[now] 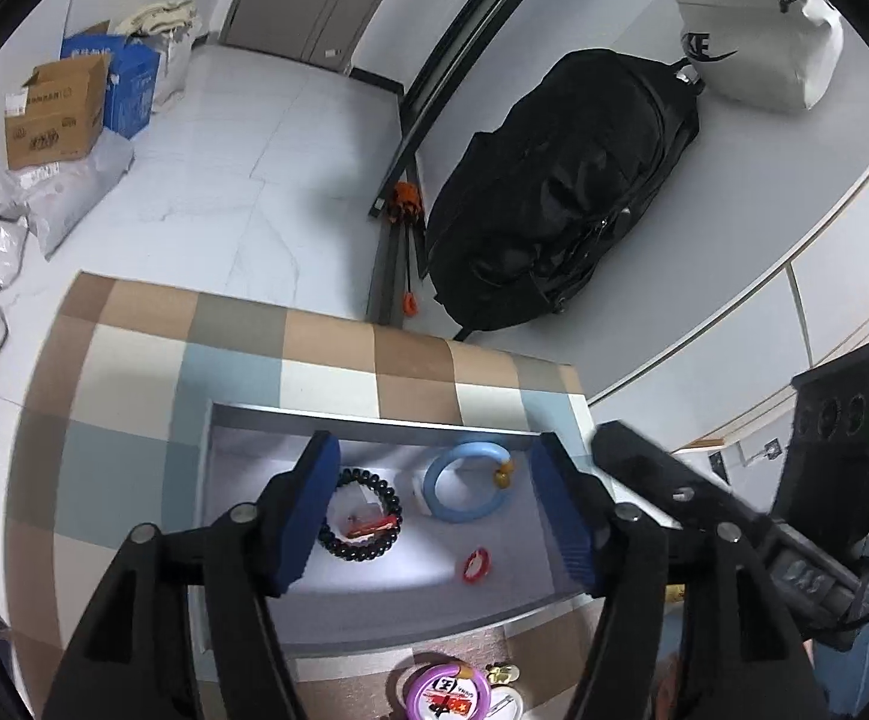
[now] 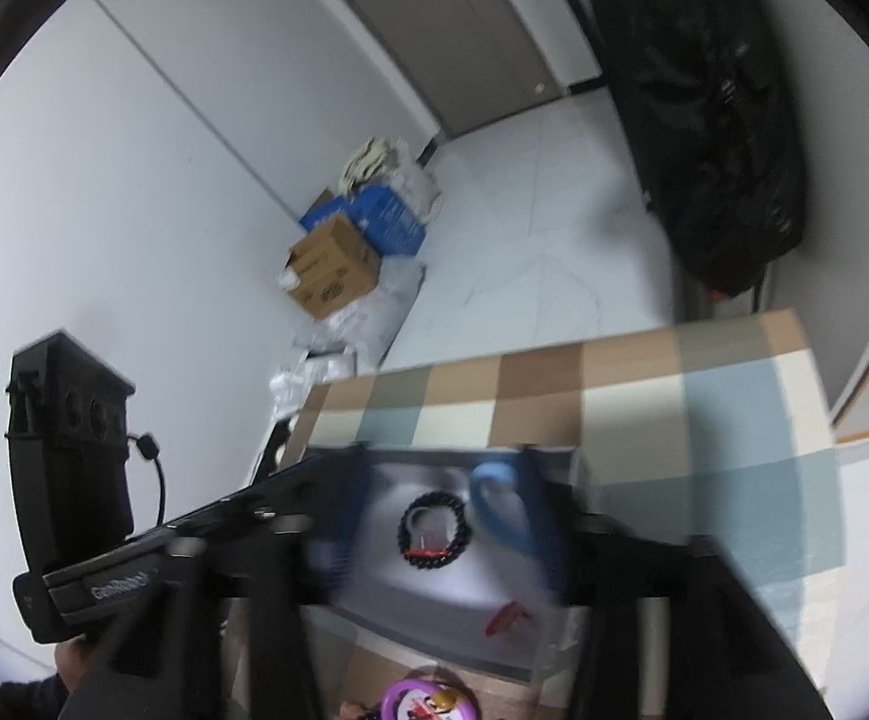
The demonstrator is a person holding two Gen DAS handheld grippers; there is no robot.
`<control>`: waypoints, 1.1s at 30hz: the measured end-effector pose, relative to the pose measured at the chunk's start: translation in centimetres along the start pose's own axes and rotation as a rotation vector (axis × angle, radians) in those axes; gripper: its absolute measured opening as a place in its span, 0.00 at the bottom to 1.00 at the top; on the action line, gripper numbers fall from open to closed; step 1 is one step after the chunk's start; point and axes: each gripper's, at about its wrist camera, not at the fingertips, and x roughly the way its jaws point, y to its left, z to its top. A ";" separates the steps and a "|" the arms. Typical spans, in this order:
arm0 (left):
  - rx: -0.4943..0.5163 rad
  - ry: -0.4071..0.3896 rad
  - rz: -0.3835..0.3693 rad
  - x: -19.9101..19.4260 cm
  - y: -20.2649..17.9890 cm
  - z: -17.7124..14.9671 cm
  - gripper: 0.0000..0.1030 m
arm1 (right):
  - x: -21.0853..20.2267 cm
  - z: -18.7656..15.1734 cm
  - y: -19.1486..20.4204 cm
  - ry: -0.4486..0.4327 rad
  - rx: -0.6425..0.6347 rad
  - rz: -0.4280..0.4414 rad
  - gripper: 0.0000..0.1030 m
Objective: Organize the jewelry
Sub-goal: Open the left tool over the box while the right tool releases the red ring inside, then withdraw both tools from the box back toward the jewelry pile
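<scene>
A grey tray lies on the checked tablecloth. In it lie a black bead bracelet, a light blue ring bangle and a small red ring. My left gripper hovers open and empty above the tray, its blue pads either side of the jewelry. My right gripper is open and empty over the same tray, blurred by motion; the bead bracelet, blue bangle and red ring show between its fingers. A purple bangle lies on the cloth in front of the tray and also shows in the right wrist view.
A black bag and a white sack rest on a grey surface behind the table. Cardboard boxes, plastic bags and shoes sit on the floor at left. The right gripper's body is close at right.
</scene>
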 end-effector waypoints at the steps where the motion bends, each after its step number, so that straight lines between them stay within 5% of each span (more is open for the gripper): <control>1: 0.008 -0.006 0.007 -0.2 -0.1 -0.1 0.61 | -0.4 0.1 0.0 -0.009 -0.004 -0.003 0.67; 5: 0.038 -0.032 0.060 -1.0 -0.7 -0.6 0.61 | -1.1 -0.1 0.5 -0.022 -0.029 -0.020 0.82; 17: 0.051 -0.096 0.208 -2.8 -0.9 -3.0 0.62 | -3.6 -2.3 1.6 -0.054 -0.064 -0.046 0.97; 21: 0.063 -0.119 0.249 -3.4 -0.9 -3.9 0.77 | -4.4 -3.3 2.2 -0.058 -0.096 -0.055 0.99; 33: 0.142 -0.153 0.247 -5.3 -1.1 -7.2 0.78 | -6.3 -6.8 2.6 -0.039 -0.143 -0.090 1.00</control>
